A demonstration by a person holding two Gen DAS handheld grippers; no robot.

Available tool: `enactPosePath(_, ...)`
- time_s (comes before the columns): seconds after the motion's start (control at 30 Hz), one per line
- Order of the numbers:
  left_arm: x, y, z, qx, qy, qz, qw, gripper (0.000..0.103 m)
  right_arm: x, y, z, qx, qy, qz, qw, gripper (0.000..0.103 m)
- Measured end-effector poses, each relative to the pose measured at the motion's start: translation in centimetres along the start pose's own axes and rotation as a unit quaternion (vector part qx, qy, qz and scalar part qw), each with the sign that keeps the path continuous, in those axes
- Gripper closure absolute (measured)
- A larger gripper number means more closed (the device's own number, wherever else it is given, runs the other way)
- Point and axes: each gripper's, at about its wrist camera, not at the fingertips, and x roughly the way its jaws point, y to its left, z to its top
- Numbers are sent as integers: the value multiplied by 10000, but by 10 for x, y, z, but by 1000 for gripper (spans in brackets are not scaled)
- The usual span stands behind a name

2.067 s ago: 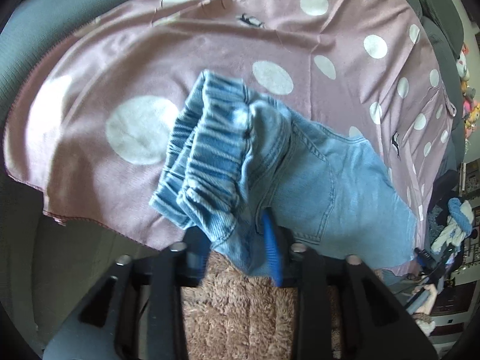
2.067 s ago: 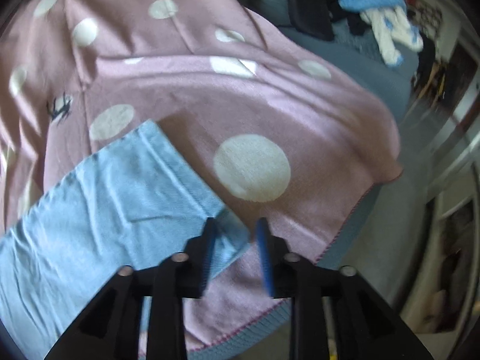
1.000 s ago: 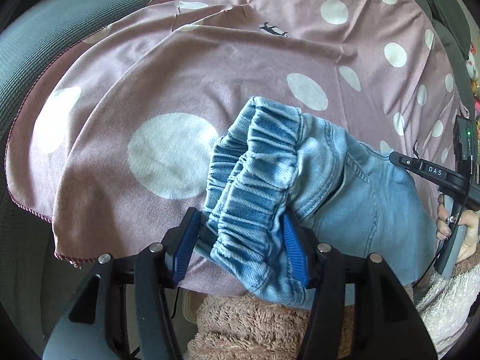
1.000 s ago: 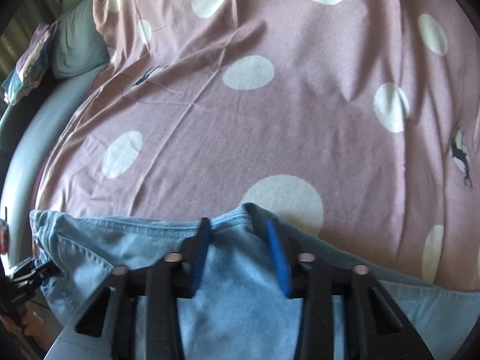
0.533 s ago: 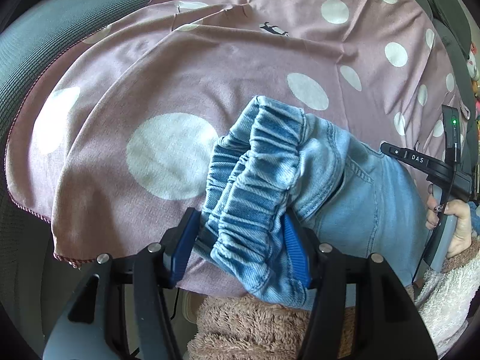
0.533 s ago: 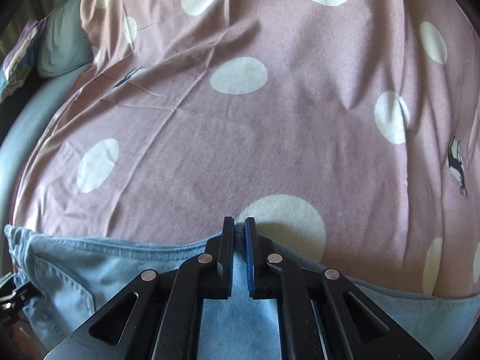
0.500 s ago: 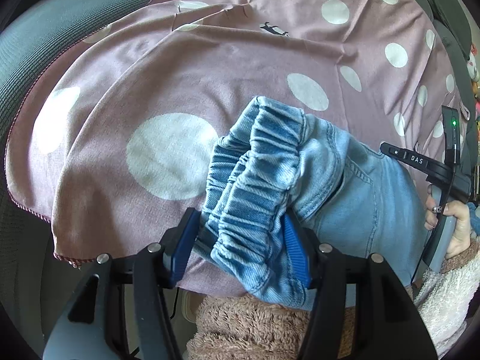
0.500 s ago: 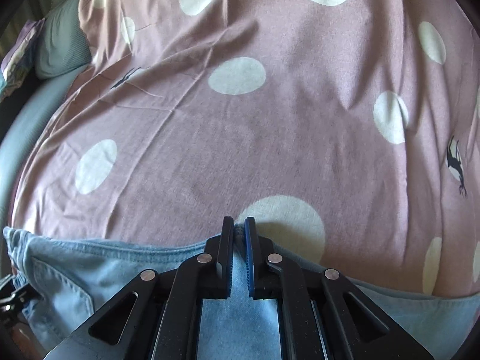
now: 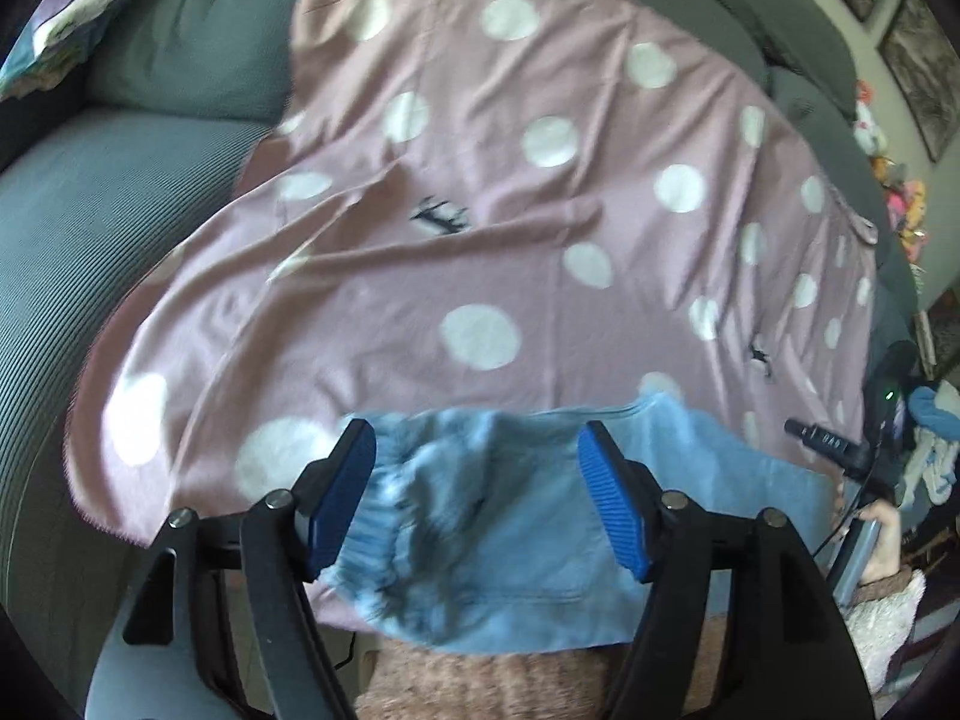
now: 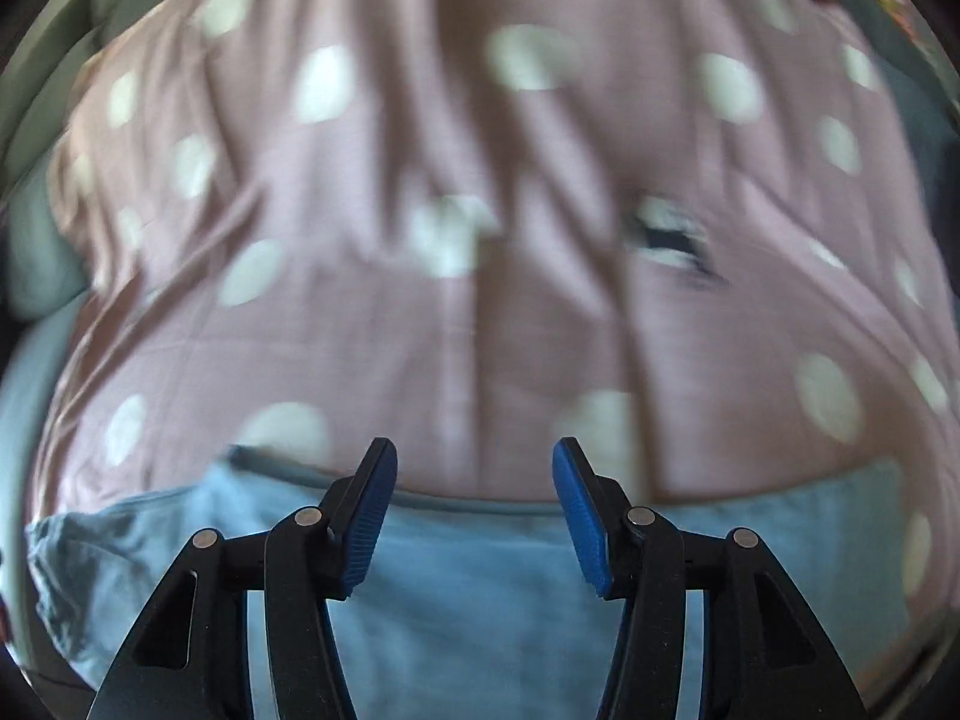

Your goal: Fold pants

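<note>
On a grey-green sofa (image 9: 108, 228) draped with a pink sheet with white dots (image 9: 492, 228), light blue denim pants (image 9: 510, 534) lie along the near edge of the sheet. At the far left of the left wrist view, a patterned cushion (image 9: 66, 6) sits on the sofa's upper corner. The left tool (image 9: 477, 510) hangs over the gathered elastic waistband end of the pants; its jaws are opening, the blue pads stand clear on either side of the bunched denim, and the cloth lies below and between them without being pinched. A brown fuzzy fabric (image 9: 480, 678) shows under the near edge of the pants. Further right, the pants stretch out flat toward the other tool's black body (image 9: 852, 450), gripped by a hand (image 9: 882, 552) in a fluffy sleeve (image 9: 882, 624).

In the right wrist view, which is blurred, the right tool (image 10: 474, 516) is above the far folded edge of the pants (image 10: 468, 600). Its jaws are opening too, with pads spread apart and no cloth caught between them; the denim lies beneath. The dotted sheet (image 10: 480, 180) fills the rest of that view.
</note>
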Motion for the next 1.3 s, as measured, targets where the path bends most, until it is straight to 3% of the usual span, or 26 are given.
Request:
enactPosePath(0.13,29,-47,13,324,259,-450,9981,34,1,-89,-15,888,165,-538,9945,49)
enactPosePath(0.27,83,-93,22,586,712,-969,9910,38,6,-145,-29,1565,204,-890,9834,49)
enactPosePath(0.33,118,-112,22,630,1035,-987,9877,66,8,-171,-30,1974,203,-780,9770,49)
enactPosePath(0.4,145,-125,20,632,1230,-1071,9846,74,12,-191,-29,2307,153,-545,9714,49)
enactPosePath(0.47,168,-138,18,700,1365,-1086,9822,75,14,-209,-27,2600,152,-574,9638,49)
enactPosePath(0.57,190,-154,15,838,1461,-1107,9795,75,21,-220,-23,2643,105,-611,9625,49)
enactPosePath(0.63,203,-159,12,875,1522,-1016,9792,75,25,-227,-24,2666,113,-412,9628,49)
enactPosePath(0.77,224,-159,7,979,1515,-518,9822,75,37,-231,-24,2617,112,-352,9644,49)
enactPosePath(0.8,229,-158,6,984,1585,-447,9814,74,38,-229,-23,2574,74,-403,9654,54)
enactPosePath(0.83,230,-156,7,920,1566,-485,9822,73,39,-227,-22,2466,33,-571,9674,69)
enactPosePath(0.93,228,-154,7,942,1562,-497,9820,72,29,-224,-24,2337,-210,-776,9690,93)
enactPosePath(1.03,227,-155,5,1024,1527,-411,9821,71,20,-230,-26,2548,-407,-757,9632,94)
enactPosePath(1.3,233,-160,4,1037,1474,-398,9828,70,38,-226,-22,2296,-279,-1141,9662,96)
